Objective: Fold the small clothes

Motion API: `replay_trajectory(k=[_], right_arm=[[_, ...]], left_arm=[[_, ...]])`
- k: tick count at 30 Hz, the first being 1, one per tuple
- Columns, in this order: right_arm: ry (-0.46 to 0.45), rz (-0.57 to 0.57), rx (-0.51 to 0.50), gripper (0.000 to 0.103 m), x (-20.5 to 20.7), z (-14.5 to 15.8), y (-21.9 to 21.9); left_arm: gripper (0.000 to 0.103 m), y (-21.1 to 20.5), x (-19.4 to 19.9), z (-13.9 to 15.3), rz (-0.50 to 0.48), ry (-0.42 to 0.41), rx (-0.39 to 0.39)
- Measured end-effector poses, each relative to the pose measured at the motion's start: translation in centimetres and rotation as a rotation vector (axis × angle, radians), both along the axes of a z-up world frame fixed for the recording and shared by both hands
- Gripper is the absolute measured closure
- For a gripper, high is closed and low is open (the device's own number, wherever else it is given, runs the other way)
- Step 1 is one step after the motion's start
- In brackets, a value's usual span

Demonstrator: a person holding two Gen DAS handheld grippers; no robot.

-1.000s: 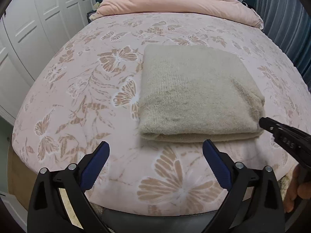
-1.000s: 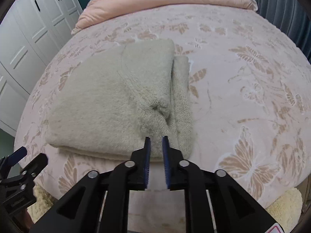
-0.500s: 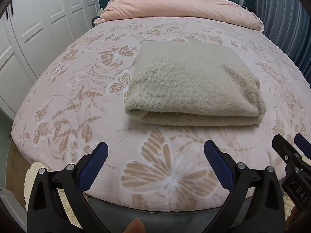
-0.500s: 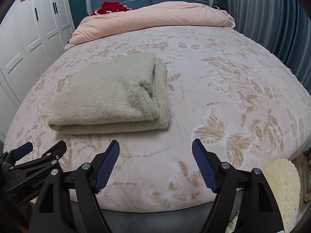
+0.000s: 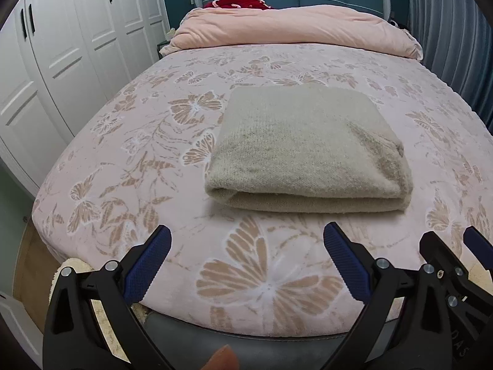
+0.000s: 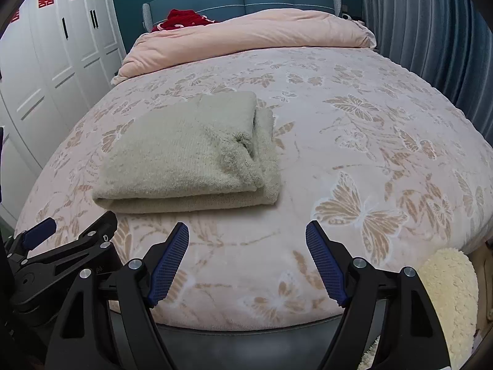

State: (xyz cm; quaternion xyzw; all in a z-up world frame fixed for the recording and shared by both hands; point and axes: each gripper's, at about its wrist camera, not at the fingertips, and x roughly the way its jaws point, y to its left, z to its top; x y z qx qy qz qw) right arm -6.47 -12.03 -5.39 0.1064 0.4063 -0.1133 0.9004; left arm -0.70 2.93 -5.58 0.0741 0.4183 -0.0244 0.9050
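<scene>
Holding both claws at the foot of the bed (image 5: 129, 166), I see the beige knit garment (image 5: 305, 151) lying folded into a thick rectangle on the butterfly-print cover, its folded edge facing me. My left claw (image 5: 246, 260) is spread wide with nothing between its blue pads (image 5: 148, 265), apart from the garment's near edge. My right claw (image 6: 246, 262) is spread the same way, holding nothing, with the garment ahead and to its left. A pink duvet (image 6: 246, 35) is bunched at the head of the bed, a red cloth (image 6: 185, 18) behind it. White wardrobes (image 5: 67, 52) stand to the left.
</scene>
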Motion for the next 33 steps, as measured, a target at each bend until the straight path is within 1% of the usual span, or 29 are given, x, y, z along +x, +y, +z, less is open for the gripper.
replay_trajectory(k=[5,9,13,19,27,30,33], right_arm=[[-0.013,-0.002,-0.003,0.026,-0.33,0.28,0.12],[-0.012,-0.001,-0.014,0.026,-0.41,0.33,0.36],[-0.011,0.0,-0.012,0.026,-0.39,0.31,0.44],[-0.002,0.002,-0.018,0.026,-0.39,0.14,0.75],[0.006,-0.003,-0.017,0.026,-0.43,-0.11,0.98],[0.01,-0.009,-0.02,0.026,-0.43,-0.18,0.86],[0.01,-0.011,-0.019,0.026,-0.43,-0.19,0.81]], left_arm=[[0.006,0.03,-0.2,0.45,0.0,-0.02,0.004],[0.006,0.15,-0.13,0.32,-0.008,-0.008,-0.009],[0.006,0.19,-0.11,0.29,-0.004,-0.01,-0.006],[0.006,0.2,-0.46,0.46,0.022,-0.054,0.014],[0.006,0.37,-0.2,0.1,0.024,-0.02,0.003],[0.007,0.15,-0.34,0.03,0.02,-0.032,0.015],[0.008,0.01,-0.37,-0.03,0.019,-0.026,0.012]])
